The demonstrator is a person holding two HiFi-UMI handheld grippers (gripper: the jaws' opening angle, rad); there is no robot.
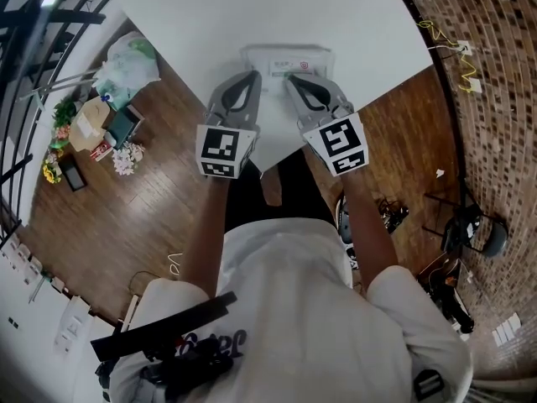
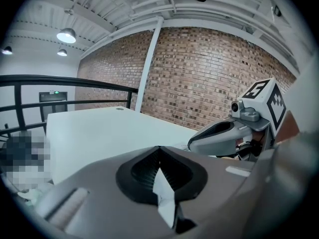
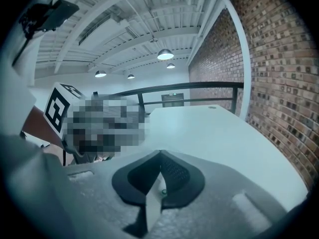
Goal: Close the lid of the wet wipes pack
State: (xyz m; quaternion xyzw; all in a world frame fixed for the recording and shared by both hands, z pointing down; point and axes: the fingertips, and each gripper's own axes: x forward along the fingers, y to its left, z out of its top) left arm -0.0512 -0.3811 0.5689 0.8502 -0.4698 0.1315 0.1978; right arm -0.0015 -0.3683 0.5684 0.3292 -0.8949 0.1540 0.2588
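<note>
Overhead, the wet wipes pack [image 1: 288, 62] lies crosswise at the bench's [image 1: 210, 15] near edge, just ahead of the left claw [image 1: 254, 75] and right claw [image 1: 290, 78], both equally near. Left gripper view: jaws together, with a pale sliver [image 2: 164, 193] that is perhaps the pack. Right gripper view: jaws likewise together.

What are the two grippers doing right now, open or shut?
Left gripper: shut, jaw tips touching, gripping nothing visible.
Right gripper: shut, jaw tips touching, gripping nothing visible.
</note>
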